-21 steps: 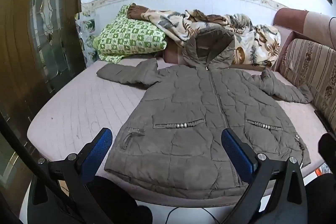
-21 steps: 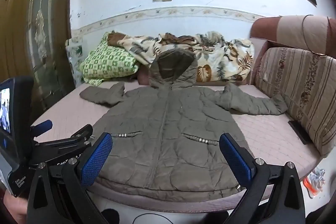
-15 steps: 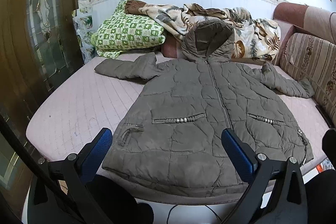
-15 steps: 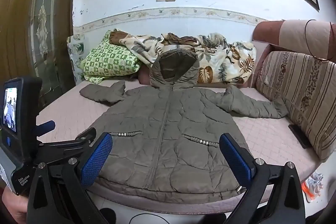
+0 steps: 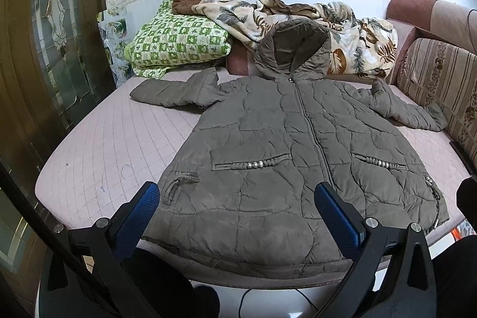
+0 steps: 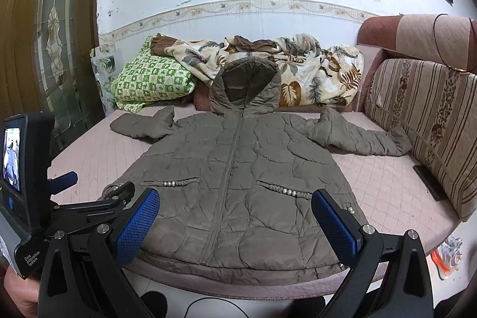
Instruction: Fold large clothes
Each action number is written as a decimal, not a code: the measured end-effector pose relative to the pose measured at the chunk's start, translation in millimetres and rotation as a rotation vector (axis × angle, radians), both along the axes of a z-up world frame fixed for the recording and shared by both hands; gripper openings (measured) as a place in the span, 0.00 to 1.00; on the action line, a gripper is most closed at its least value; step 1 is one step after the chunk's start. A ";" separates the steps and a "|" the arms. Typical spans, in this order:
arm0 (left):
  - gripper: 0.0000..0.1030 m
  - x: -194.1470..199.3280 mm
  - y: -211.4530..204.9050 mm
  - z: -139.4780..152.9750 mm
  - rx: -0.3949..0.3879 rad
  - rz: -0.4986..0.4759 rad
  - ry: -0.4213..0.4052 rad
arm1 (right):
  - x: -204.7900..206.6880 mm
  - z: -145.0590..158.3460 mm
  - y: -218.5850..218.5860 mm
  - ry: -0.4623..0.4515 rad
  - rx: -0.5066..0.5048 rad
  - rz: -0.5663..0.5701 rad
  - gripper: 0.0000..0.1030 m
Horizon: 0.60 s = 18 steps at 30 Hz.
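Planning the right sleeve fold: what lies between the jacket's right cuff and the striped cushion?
Nothing in the right wrist view: the cuff of the jacket ends right against the striped cushion.

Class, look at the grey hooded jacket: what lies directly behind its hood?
Behind the hood of the jacket lies a leaf-print blanket, with a green checked pillow beside it. What the hood itself covers is hidden.

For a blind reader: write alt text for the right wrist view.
A grey-brown hooded jacket lies flat, zipped, sleeves spread, on a pink bed. The right gripper hangs open above its hem, the left gripper beside it. Behind are a blanket and green pillow.
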<state>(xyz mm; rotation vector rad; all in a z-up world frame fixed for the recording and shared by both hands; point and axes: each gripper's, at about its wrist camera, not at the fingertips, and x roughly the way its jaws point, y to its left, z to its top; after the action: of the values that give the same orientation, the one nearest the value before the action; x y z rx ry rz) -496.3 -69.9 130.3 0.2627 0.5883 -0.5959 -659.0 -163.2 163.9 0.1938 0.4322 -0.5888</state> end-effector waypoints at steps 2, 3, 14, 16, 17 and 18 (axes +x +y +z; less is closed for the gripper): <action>1.00 0.3 0.2 -1.8 0.001 -0.002 0.002 | -1.1 -3.2 -2.0 -0.003 -0.011 -0.002 1.00; 1.00 0.3 -0.3 -2.5 0.005 -0.002 0.002 | -1.4 -3.1 -2.7 -0.003 -0.008 -0.003 1.00; 1.00 0.7 -3.9 -3.2 0.017 -0.008 0.002 | -5.8 -5.1 -16.4 0.006 0.010 -0.023 1.00; 1.00 -0.8 -4.7 -5.9 0.015 -0.012 -0.002 | -9.5 -2.9 -30.3 0.002 0.033 -0.046 1.00; 1.00 0.8 -6.2 -6.3 0.017 -0.014 -0.005 | -9.7 -1.6 -37.3 0.010 0.053 -0.055 1.00; 1.00 3.1 -8.6 -5.6 0.019 -0.013 -0.006 | -10.4 -0.1 -45.3 0.017 0.072 -0.072 1.00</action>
<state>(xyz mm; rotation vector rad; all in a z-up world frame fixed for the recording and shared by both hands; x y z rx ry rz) -493.2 -78.5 124.7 0.2866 0.5868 -0.6024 -669.3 -208.5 163.7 0.2738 0.4645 -0.6465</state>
